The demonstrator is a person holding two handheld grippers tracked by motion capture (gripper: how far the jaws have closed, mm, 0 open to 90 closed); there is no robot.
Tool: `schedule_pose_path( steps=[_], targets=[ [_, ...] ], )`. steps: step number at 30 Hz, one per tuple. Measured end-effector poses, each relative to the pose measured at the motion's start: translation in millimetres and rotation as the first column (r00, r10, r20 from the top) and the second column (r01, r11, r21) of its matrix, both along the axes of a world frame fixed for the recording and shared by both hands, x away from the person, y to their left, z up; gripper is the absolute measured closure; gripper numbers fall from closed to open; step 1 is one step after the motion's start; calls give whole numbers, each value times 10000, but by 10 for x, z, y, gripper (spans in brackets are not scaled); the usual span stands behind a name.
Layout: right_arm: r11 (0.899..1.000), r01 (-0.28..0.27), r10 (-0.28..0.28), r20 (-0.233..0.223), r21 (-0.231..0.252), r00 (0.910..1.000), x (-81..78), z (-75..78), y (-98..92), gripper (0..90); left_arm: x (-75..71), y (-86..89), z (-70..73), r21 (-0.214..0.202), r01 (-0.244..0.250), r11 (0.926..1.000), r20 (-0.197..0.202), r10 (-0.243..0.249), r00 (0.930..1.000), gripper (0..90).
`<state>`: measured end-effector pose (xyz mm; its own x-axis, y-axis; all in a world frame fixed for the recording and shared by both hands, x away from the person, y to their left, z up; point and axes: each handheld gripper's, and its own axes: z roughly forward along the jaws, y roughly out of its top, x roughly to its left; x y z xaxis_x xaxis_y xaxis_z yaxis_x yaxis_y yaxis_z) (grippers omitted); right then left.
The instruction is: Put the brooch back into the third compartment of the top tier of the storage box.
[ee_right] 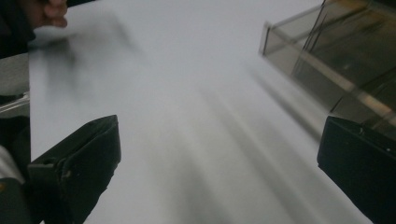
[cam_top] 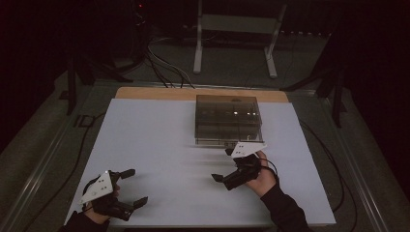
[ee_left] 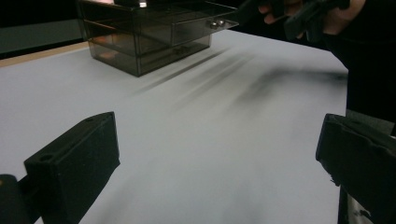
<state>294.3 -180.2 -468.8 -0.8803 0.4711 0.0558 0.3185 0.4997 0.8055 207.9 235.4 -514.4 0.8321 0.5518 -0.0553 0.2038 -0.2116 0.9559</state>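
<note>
A smoky see-through drawer box (cam_top: 227, 121) stands on the white table cover (cam_top: 154, 145), right of centre toward the back. Its drawer fronts with small metal knobs (ee_left: 215, 22) face the person. My right gripper (cam_top: 222, 165) hovers just in front of the box, jaws wide apart and pointing left, with nothing between them. In the right gripper view the box (ee_right: 336, 51) lies off to the right of my right gripper (ee_right: 217, 163). My left gripper (cam_top: 137, 187) rests near the front left edge, open and empty. From my left gripper (ee_left: 215, 158), the box (ee_left: 149, 32) is far ahead.
A wooden strip (cam_top: 145, 93) borders the table's back edge. Behind it stand a white metal frame (cam_top: 232, 29) and cables on the dark floor. The other hand with its gripper (ee_left: 308, 14) appears at the top right of the left gripper view.
</note>
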Motion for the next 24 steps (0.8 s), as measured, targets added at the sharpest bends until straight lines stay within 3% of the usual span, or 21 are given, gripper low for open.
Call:
schedule_pose_path(
  steps=[13, 24],
  targets=[
    [9995, 255, -260, -232, -191, 9994, -61, -312, -218, 0, -9, -19, -3, 141, 27, 9999, 57, -28, 10000, 5],
    [9971, 756, -753, -561, 39, 9956, -134, -402, -503, 0, -18, -38, -2, 227, 100, 9997, 87, -102, 9999, 5]
  ],
)
